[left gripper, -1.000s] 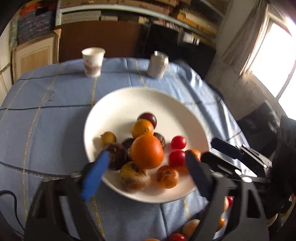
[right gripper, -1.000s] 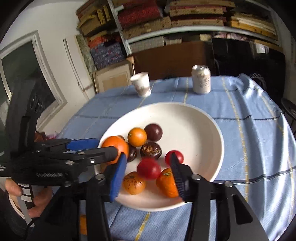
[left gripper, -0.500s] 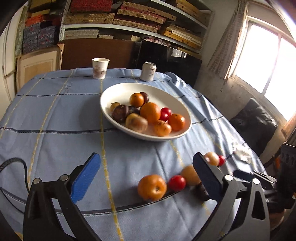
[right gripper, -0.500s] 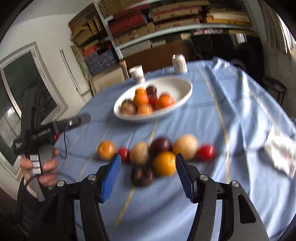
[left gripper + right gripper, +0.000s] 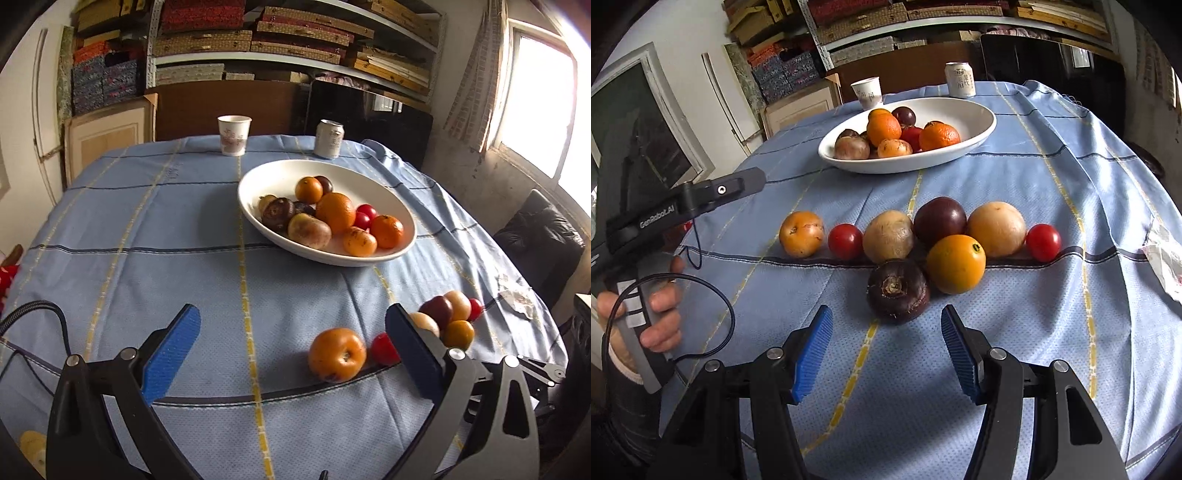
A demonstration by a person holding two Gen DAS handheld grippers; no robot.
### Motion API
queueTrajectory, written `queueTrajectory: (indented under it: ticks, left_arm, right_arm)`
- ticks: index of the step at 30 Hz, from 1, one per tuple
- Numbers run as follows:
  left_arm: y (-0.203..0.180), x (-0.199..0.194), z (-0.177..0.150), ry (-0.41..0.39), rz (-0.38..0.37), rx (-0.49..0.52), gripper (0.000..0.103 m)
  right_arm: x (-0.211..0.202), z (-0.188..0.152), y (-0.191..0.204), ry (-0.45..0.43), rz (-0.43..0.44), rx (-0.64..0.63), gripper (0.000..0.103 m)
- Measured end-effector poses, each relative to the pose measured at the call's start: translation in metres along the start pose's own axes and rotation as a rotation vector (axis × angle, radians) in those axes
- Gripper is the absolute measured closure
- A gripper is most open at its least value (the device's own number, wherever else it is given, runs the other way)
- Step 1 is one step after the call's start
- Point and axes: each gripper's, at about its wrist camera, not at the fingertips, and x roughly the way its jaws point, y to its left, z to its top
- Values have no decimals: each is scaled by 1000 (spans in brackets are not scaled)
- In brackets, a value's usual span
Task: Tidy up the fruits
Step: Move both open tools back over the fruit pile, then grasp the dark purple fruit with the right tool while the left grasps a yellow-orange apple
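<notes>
We see both grippers held over a round table under a blue checked cloth [image 5: 1052,177].

Our left gripper [image 5: 291,350] has its blue-padded jaws spread as wide as they go, with nothing between them but bare cloth. A yellow-orange fruit [image 5: 337,354] lies just inside its right finger [image 5: 413,354], at about 1 o'clock from the gap, not touched by either pad. A red tomato [image 5: 382,349] sits against that fruit, partly hidden behind the finger.

Our right gripper [image 5: 886,349] has its jaws about half open and holds nothing. A dark purple-brown fruit [image 5: 898,290] lies straight ahead at 12 o'clock, just beyond the fingertips and clear of both pads.

Behind it the loose fruits form a row across the cloth. From 10 o'clock round to 2 o'clock we count an orange persimmon-like fruit [image 5: 801,233], a small tomato [image 5: 846,240], a tan round fruit [image 5: 888,237], a dark plum [image 5: 940,220], a pale tan fruit [image 5: 996,229] and a second tomato [image 5: 1043,242]. A bright orange [image 5: 956,264] sits in front of the plum, touching the dark fruit's right side.

The white bowl [image 5: 964,147] stands farther off at 12 o'clock, holding oranges, tomatoes and darker fruits. A paper cup [image 5: 866,92] and a drinks can [image 5: 959,79] stand beyond it at the far edge. At 9 o'clock in the right view, a hand [image 5: 657,306] grips the left gripper's handle. A crumpled paper [image 5: 1165,262] lies at 3 o'clock.
</notes>
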Motion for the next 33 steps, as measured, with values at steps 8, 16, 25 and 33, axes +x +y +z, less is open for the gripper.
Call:
queueTrajectory:
  ticks: [8, 16, 25, 33]
  left_arm:
    - [12, -5, 3, -8, 24, -39, 5]
    - [14, -5, 3, -10, 41, -44, 4]
    - [22, -4, 5, -23, 89, -53, 5]
    - [-16, 14, -11, 33, 120, 185, 28]
  right_arm:
    - [13, 9, 6, 31, -35, -17, 49]
    - [20, 13, 10, 53, -68, -31, 51]
    - [10, 12, -1, 23, 3, 32, 62]
    - [-26, -4, -11, -25, 96, 54, 62]
